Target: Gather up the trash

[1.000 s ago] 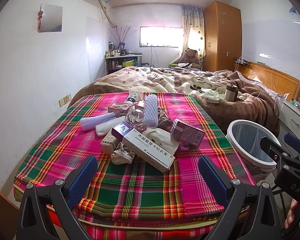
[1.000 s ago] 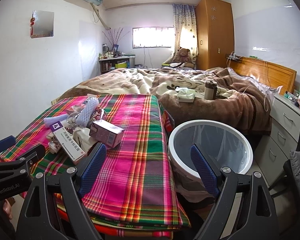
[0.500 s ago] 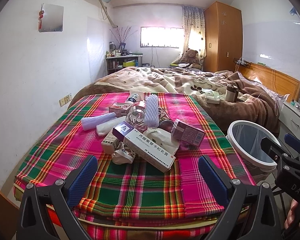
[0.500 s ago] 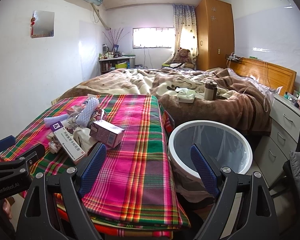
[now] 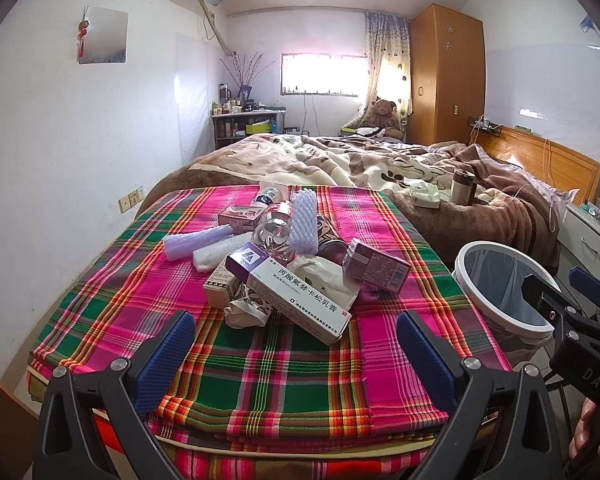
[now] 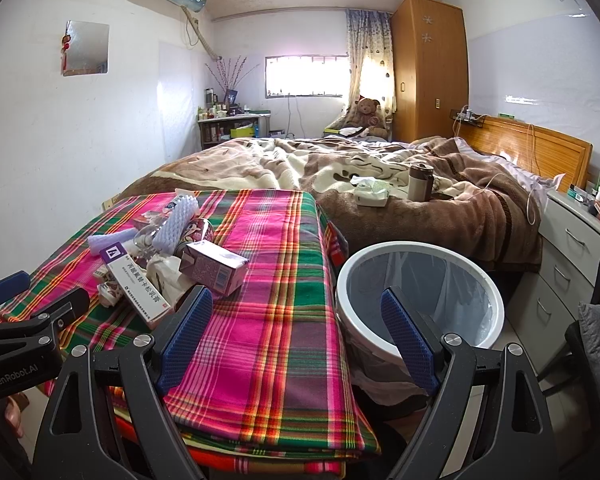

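A pile of trash lies mid-table on the plaid cloth (image 5: 284, 364): a long white ointment box (image 5: 290, 294) in front, a purple carton (image 5: 376, 266), a clear plastic bottle (image 5: 274, 232), a lilac foam piece (image 5: 304, 220), rolled tissue (image 5: 192, 240) and crumpled paper (image 5: 244, 308). My left gripper (image 5: 296, 344) is open, just short of the pile, holding nothing. The right gripper (image 6: 296, 332) is open over the table's right edge, beside the white bin (image 6: 420, 300) with its clear liner. The same pile (image 6: 168, 256) shows to its left.
A bed with brown blankets (image 6: 380, 184) stands behind the table, with a tissue pack (image 6: 370, 192) and a tumbler (image 6: 420, 182) on it. White drawers (image 6: 572, 256) flank the bin on the right. A wall runs along the table's left side.
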### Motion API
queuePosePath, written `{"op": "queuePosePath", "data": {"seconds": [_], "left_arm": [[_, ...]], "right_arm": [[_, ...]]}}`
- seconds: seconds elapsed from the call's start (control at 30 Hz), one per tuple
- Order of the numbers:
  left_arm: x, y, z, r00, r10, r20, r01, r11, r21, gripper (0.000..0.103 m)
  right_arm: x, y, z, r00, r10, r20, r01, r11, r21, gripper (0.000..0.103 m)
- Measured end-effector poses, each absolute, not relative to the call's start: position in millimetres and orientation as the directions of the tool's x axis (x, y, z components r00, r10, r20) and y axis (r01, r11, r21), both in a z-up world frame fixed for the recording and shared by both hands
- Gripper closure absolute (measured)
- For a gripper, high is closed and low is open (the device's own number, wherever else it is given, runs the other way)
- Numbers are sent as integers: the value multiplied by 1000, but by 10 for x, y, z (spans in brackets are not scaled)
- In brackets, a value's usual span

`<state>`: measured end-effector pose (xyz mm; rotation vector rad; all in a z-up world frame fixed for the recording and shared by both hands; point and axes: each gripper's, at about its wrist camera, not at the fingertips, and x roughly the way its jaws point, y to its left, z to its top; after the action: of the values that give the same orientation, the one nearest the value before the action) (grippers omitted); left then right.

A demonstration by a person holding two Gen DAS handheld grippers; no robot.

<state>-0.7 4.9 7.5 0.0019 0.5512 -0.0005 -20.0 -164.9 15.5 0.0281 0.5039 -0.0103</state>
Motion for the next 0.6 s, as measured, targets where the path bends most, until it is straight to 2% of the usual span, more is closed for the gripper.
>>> {"op": "queuePosePath", "data": {"seconds": [0.6], "left_arm": [[-7,64,71,852,-2,-524,2,1000,0,1]], "right_arm": [[-204,-1640,158,876,-4,-482,17,1000,23,15]]}}
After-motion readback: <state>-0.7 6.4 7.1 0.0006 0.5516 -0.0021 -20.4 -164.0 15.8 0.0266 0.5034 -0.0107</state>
